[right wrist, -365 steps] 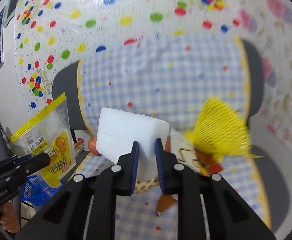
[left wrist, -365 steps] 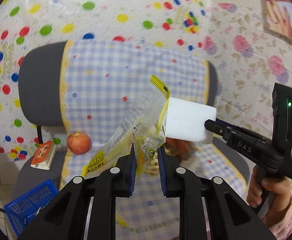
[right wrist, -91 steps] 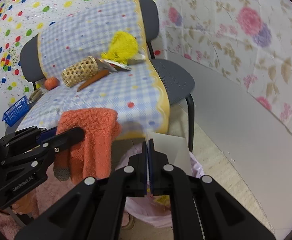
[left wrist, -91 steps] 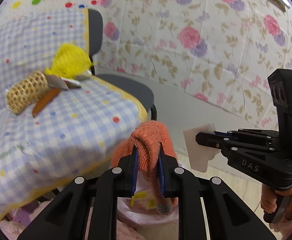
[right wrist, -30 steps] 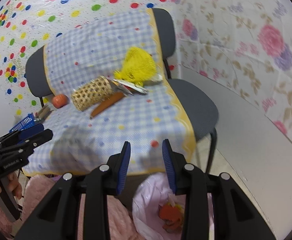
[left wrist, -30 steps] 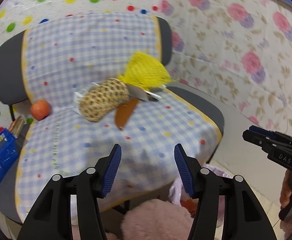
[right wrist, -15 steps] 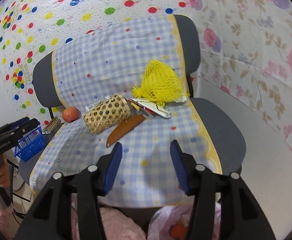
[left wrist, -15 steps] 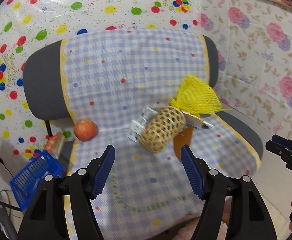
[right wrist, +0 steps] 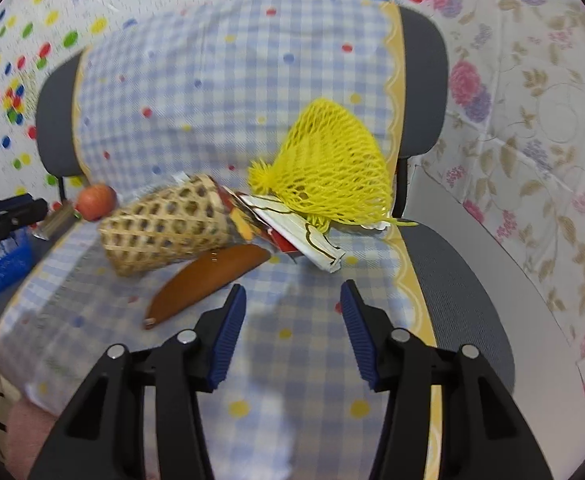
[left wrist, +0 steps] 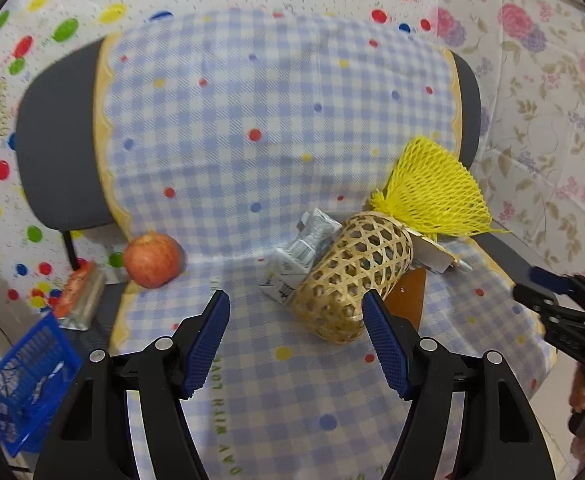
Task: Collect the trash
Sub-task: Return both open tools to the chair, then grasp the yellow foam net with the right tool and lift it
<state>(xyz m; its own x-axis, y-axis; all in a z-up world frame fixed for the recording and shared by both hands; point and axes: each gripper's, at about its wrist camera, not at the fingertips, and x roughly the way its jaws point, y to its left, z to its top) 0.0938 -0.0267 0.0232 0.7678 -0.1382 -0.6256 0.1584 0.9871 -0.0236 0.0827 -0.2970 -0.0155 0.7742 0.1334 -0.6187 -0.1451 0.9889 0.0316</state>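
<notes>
Across the seat of the grey chair (left wrist: 58, 152), draped in a blue-checked cloth (left wrist: 276, 120), lies what is left to pick through, and both tools now hang over it with nothing in them. Seconds ago the left gripper (left wrist: 294, 332) pinched an orange glove and the right gripper (right wrist: 292, 316) a white card above a pink bag on the floor; both have since let go and swung back to the chair, so those pieces look delivered and the next pick is starting. Each tool's fingers stand wide apart. Largest among the remaining things is the yellow net (right wrist: 328, 172) at the far right of the seat, resting against the backrest, with a torn wrapper (right wrist: 304, 236) under its near edge. Next comes the woven basket (left wrist: 352, 276) on its side in the middle, then a brown leather case (right wrist: 208, 280) lying flat just in front of it. Only the left view shows a crumpled silver carton (left wrist: 300, 256) pressed against the basket's left side, plus the blue crate (left wrist: 24, 376) at far left. An apple (left wrist: 152, 260) sits near the seat's left edge, probably not trash. Only the right view shows the case whole. The bag is out of sight in both views.
</notes>
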